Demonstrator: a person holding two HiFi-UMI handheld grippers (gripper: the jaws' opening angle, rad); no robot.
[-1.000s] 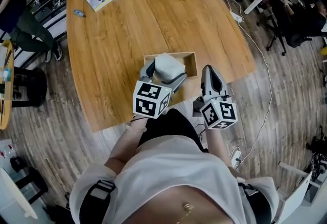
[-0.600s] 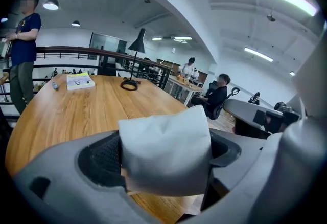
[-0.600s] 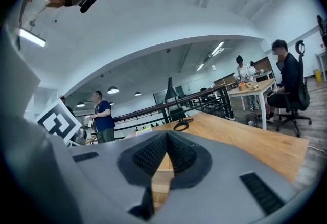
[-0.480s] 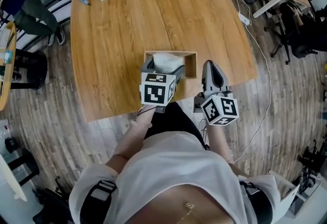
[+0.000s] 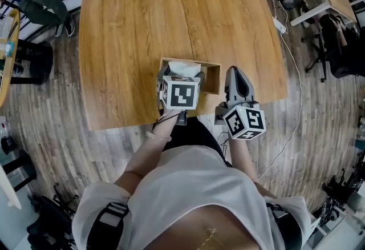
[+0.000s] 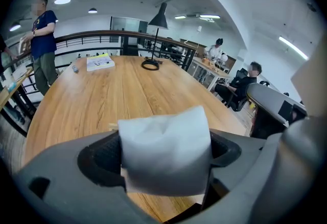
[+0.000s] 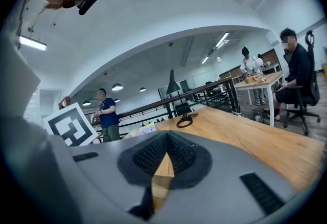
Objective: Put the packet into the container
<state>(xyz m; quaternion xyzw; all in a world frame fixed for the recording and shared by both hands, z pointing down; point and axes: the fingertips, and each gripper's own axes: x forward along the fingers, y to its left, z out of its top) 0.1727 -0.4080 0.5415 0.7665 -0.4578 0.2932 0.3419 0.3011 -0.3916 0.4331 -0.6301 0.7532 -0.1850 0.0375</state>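
Left gripper (image 5: 181, 76) jaws pinch white packet (image 6: 164, 149) by its sides, over container (image 5: 213, 76) at bench (image 5: 142, 32) edge. Packet looks soft, light, crushable: suits gentle mid-body hold. Right gripper (image 5: 238, 80) jaws pressed together, empty.

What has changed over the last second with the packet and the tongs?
The left tongs, still shut on the packet, tipped downward and lowered it into the mouth of the container. It has not been let go. The right tongs stayed shut and empty beside the container, which has not shifted on the table.
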